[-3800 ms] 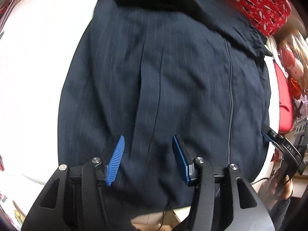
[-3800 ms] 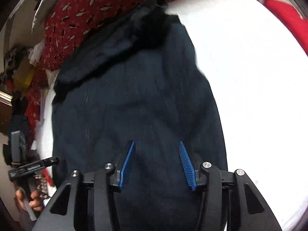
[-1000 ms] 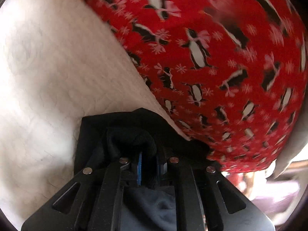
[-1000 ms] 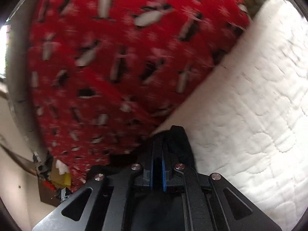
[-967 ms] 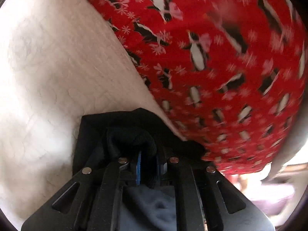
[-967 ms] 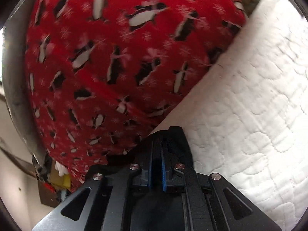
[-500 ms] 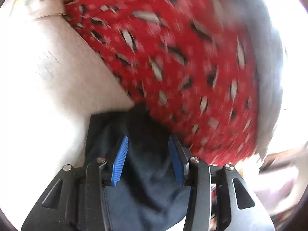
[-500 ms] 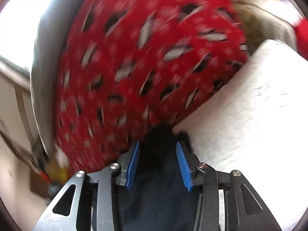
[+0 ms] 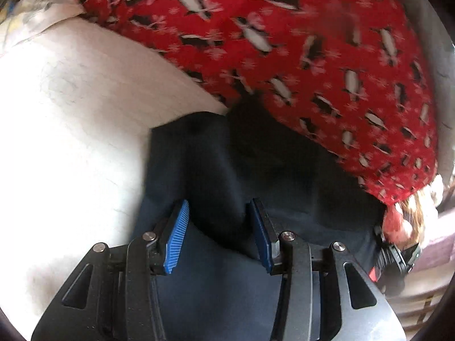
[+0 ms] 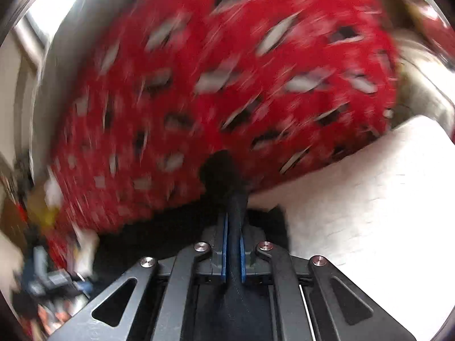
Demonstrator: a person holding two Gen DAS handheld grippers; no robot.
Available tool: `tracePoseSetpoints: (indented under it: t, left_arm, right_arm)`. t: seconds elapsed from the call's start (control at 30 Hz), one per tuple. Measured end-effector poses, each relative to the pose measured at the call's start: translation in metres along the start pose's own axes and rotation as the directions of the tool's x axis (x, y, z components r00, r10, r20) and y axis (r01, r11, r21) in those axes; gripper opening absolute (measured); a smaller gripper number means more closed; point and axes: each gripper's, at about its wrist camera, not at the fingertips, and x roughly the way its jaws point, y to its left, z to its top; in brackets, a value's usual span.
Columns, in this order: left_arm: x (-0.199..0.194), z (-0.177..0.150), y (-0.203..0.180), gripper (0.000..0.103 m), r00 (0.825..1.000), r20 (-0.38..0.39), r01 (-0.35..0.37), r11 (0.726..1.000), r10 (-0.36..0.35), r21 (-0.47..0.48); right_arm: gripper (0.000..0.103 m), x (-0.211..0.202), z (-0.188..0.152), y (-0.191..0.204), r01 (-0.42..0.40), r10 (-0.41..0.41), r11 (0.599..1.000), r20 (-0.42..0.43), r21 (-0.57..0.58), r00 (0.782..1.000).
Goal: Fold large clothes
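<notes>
A dark navy garment (image 9: 256,170) lies on a white quilted bed (image 9: 71,142), its far edge against a red penguin-print blanket (image 9: 312,42). My left gripper (image 9: 219,221) is open just above the garment's far left part, blue pads apart with cloth between them. In the right wrist view my right gripper (image 10: 233,244) is shut on a raised fold of the navy garment (image 10: 224,179) that sticks up past the pads. The view is motion-blurred.
The red penguin blanket (image 10: 227,85) rises right behind the garment. White bedding (image 10: 369,199) lies to the right. Cluttered items (image 9: 398,255) sit off the bed's right side, and more clutter (image 10: 42,270) shows at the left in the right wrist view.
Both grippers let go of the far edge half a second ago. The left stays open and has pulled back a little. The right has shut again on a fold.
</notes>
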Motion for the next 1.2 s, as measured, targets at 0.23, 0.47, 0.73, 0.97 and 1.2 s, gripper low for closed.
tracePoseSetpoints:
  t: [0.23,0.47,0.73,0.97,1.2]
  left_arm:
    - [0.007,-0.001,-0.004,0.042,1.0,-0.001,-0.007,1.0,0.007,-0.018]
    - [-0.023,0.012,-0.018,0.042,0.997,0.05,0.06,0.998,-0.06,0.014]
    - [0.008,0.047,-0.019,0.052,1.0,-0.013,0.02,0.999,-0.021,-0.03]
    - [0.037,0.066,-0.049,0.056,0.996,-0.022,-0.086,0.992,0.088,0.09]
    - [0.032,0.087,-0.05,0.056,0.983,0.037,-0.181,0.979,0.178,0.098]
  right_arm:
    - [0.023,0.015,-0.022,-0.044,0.096,-0.076,0.982,-0.123,0.165,0.99]
    - [0.042,-0.028,-0.019,-0.026,0.03,-0.028,0.999,-0.069,0.036,0.997]
    - [0.046,-0.029,-0.029,-0.014,0.05,-0.055,0.997,-0.072,-0.065,0.996]
    - [0.048,-0.018,-0.011,-0.044,0.065,-0.062,0.997,-0.077,0.033,0.995]
    - [0.053,0.027,-0.006,-0.011,0.072,-0.069,0.997,-0.123,0.022,0.99]
